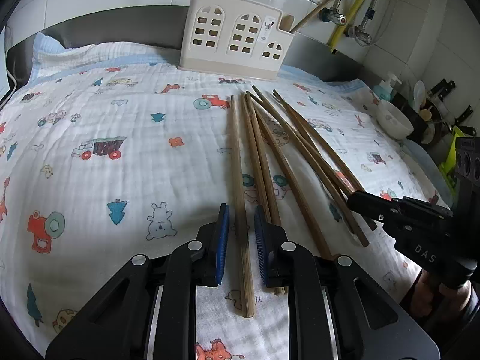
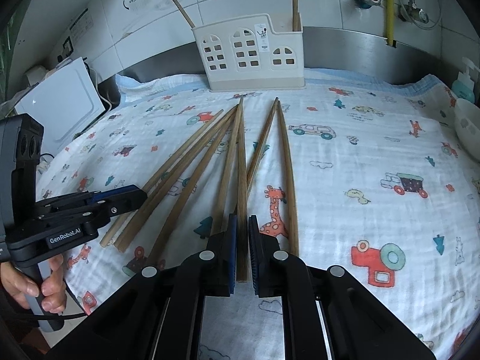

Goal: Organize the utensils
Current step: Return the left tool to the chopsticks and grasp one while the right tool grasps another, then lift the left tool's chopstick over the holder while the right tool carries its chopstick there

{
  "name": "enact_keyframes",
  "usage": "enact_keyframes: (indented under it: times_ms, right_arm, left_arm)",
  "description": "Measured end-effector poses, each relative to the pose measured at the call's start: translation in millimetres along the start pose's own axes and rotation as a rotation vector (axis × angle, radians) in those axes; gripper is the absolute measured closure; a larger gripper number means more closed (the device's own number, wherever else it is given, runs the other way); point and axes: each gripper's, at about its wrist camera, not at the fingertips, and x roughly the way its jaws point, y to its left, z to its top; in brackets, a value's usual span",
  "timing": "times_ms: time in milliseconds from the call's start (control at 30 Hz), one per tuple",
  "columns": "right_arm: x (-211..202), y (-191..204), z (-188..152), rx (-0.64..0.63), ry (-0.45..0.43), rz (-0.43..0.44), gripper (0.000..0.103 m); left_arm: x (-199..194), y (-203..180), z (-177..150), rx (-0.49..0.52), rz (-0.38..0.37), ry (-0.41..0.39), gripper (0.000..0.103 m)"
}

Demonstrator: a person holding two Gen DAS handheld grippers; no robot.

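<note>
Several wooden chopsticks (image 1: 270,156) lie fanned out on a printed cloth (image 1: 120,120). A cream utensil holder (image 1: 237,42) with window cut-outs stands at the back, with two chopsticks (image 2: 295,0) upright in it. My left gripper (image 1: 242,234) is open. One pale chopstick (image 1: 238,165) lies between its blue pads, with a small gap on each side. My right gripper (image 2: 242,240) is shut on the near end of a darker chopstick (image 2: 241,156). Seen from the left wrist, the right gripper (image 1: 357,199) sits low over the rightmost chopstick ends.
A white bowl (image 1: 393,120) and a soap bottle (image 1: 385,87) stand at the cloth's right edge, with knives and dishes beyond. A white appliance (image 2: 60,105) sits at the left. Pipes (image 2: 388,6) run down the tiled wall. A hand (image 2: 45,285) grips the left gripper's handle.
</note>
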Motion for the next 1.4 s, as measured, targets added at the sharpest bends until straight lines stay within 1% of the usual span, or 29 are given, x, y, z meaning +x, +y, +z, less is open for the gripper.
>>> enact_keyframes:
  times_ms: [167,267,333,467,533,600,633,667,700,833,933,1033,1100,1167,1333,1400]
  right_arm:
    - [-4.8,2.2,0.3,-0.010,-0.015,-0.018,0.096]
    - [-13.9,6.6,3.2,-0.031,-0.043,-0.035,0.096]
    - [-21.2,9.6,7.7,-0.043,-0.067,-0.043,0.096]
    - [-35.6,13.7,20.6,-0.058,-0.118,-0.049,0.096]
    - [-44.2,15.9,28.5,-0.064,-0.150,-0.050,0.096]
    - [-52.9,18.3,36.7,-0.071,-0.181,-0.048,0.096]
    - [-59.1,20.3,42.8,-0.078,-0.203,-0.046,0.096]
    - [-63.1,21.4,46.8,-0.083,-0.217,-0.047,0.096]
    - [-66.3,22.6,50.1,-0.087,-0.229,-0.047,0.096]
    - [-78.1,25.2,67.3,-0.110,-0.271,-0.050,0.096]
    - [-80.9,24.1,76.0,-0.108,-0.280,-0.046,0.096]
    - [-83.9,24.4,80.3,-0.119,-0.290,-0.048,0.096]
    - [-84.4,25.6,84.9,-0.127,-0.291,-0.044,0.096]
    - [-86.5,26.7,91.8,-0.137,-0.297,-0.042,0.096]
    - [-93.3,29.0,113.2,-0.169,-0.316,-0.038,0.096]
    - [-96.1,29.3,120.4,-0.177,-0.327,-0.040,0.096]
  left_arm:
    - [0.7,-6.4,-1.2,0.057,0.023,-0.005,0.087]
    - [0.1,-0.9,0.9,0.010,0.000,-0.002,0.088]
    - [0.3,-0.1,1.8,-0.004,-0.004,0.001,0.088]
    - [0.3,-0.8,-0.3,-0.013,0.005,-0.007,0.087]
    - [0.5,-2.5,-1.6,-0.003,0.017,-0.016,0.087]
    - [0.5,-5.9,-2.5,0.022,0.048,-0.024,0.093]
    - [0.3,-5.7,-1.8,0.025,0.047,-0.023,0.093]
    - [0.2,-3.9,-0.1,0.017,0.034,-0.020,0.097]
    - [0.2,-1.3,1.9,0.007,0.019,-0.015,0.097]
    - [-3.2,6.4,10.1,-0.006,0.009,-0.025,0.097]
    - [-6.4,8.0,13.3,-0.018,-0.026,-0.029,0.097]
    - [-7.5,7.9,12.3,-0.005,-0.002,-0.040,0.097]
    - [-8.2,8.4,13.9,-0.003,-0.003,-0.042,0.097]
    - [-11.0,7.3,17.5,0.012,0.005,-0.057,0.098]
    - [-29.4,3.1,36.6,0.061,0.002,-0.140,0.097]
    - [-32.3,3.7,43.0,0.075,0.004,-0.152,0.097]
